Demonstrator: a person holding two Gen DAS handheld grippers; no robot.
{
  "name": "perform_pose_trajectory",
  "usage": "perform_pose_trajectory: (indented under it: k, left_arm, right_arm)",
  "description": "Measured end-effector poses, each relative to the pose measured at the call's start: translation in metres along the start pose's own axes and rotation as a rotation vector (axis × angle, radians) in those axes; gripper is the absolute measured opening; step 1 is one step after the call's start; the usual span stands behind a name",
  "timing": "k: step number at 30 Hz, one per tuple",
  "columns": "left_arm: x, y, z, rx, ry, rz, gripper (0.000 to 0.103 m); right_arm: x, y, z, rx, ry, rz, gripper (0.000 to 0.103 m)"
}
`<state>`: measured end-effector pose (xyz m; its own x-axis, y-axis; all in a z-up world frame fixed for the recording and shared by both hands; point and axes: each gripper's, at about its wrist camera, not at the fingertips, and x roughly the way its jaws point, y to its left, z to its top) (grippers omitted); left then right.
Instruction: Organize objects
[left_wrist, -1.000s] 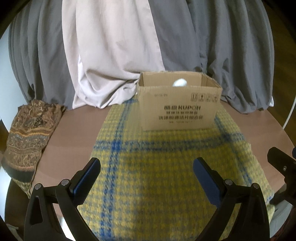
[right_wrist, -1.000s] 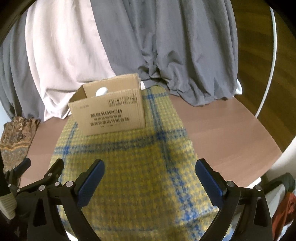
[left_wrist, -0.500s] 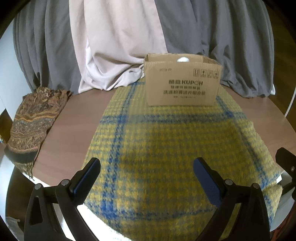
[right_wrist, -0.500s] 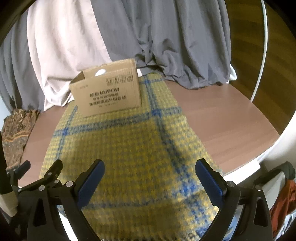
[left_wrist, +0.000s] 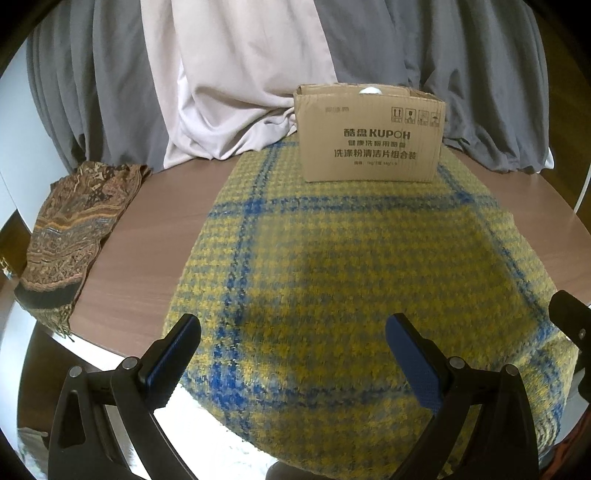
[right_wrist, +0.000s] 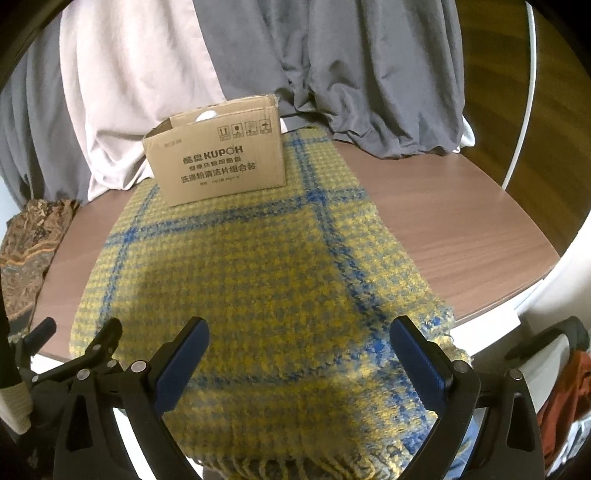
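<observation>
Gaping jaws on left gripper (left_wrist: 293, 354), right gripper (right_wrist: 299, 354), one box (left_wrist: 369, 136), two scarves.

Grey curtains (left_wrist: 461, 55) and a pale pink curtain (left_wrist: 236, 74) hang behind a round brown wooden table (right_wrist: 461, 221); at right, a wooden floor (right_wrist: 554, 110) and a thin white curved tube (right_wrist: 526, 92)

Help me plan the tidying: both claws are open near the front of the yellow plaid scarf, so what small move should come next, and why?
Probably lower both claws onto the near edge of the yellow plaid scarf. The left claw and right claw are open and empty above that edge, which overhangs the table, so it looks easy to pinch for folding toward the cardboard box.
</observation>
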<state>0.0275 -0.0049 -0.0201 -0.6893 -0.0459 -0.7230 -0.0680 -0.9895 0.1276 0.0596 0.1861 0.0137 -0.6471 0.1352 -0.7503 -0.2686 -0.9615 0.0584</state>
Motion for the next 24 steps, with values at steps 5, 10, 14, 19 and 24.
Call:
perform_pose_trajectory:
  k: [5, 10, 14, 19, 24]
  left_arm:
    - [0.0, 0.0016, -0.0002, -0.002, 0.001, -0.002, 0.102]
    - [0.0005, 0.0009, 0.0001, 0.005, 0.002, -0.007, 0.102]
    - [0.0006, 0.0015, -0.0002, 0.003, 0.005, -0.007, 0.102]
    - [0.0012, 0.0015, -0.0002, 0.004, 0.005, -0.008, 0.102]
    - [0.0005, 0.0013, 0.0002, 0.003, 0.003, -0.009, 0.102]
  right_arm:
    - [-0.0011, 0.0001, 0.0008, 0.006, -0.002, 0.0, 0.099]
    - [-0.0018, 0.0006, 0.0003, 0.005, -0.002, 0.0, 0.099]
    - [-0.0021, 0.0, 0.0, 0.008, -0.003, 0.003, 0.099]
    - [-0.002, -0.0007, -0.0003, 0.008, -0.001, 0.005, 0.099]
    - [-0.002, -0.0011, -0.0007, 0.01, -0.001, 0.006, 0.099]
